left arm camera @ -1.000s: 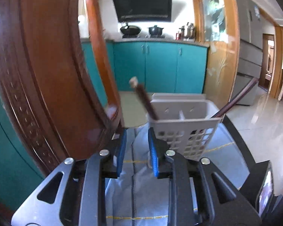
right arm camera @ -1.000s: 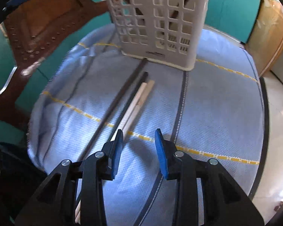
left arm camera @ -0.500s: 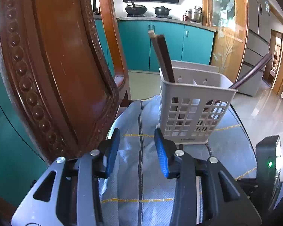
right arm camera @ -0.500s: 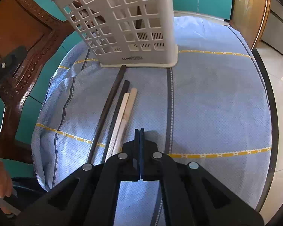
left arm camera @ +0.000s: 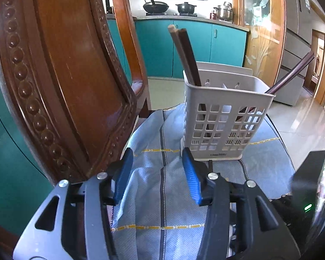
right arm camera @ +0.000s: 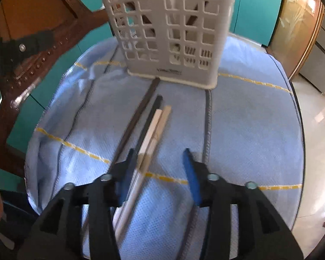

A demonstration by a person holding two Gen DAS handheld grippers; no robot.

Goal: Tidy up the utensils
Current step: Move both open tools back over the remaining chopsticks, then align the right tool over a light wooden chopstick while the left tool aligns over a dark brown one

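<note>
Our right gripper [right arm camera: 159, 169] is opening, gripping nothing, above four loose chopsticks [right arm camera: 150, 130] on the cloth [right arm camera: 249, 130]. Our left gripper [left arm camera: 156, 173] opens empty. Beyond, one white basket [left arm camera: 223, 127] holds three dark chopsticks [left arm camera: 186, 54].

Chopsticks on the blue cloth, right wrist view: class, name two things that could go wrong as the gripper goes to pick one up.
1. The chopsticks lie side by side, touching, so the opening right gripper may catch two at once or knock one aside.
2. The cloth is loose and wrinkled; the fingers could snag it and tug the light basket, which holds leaning chopsticks.
</note>
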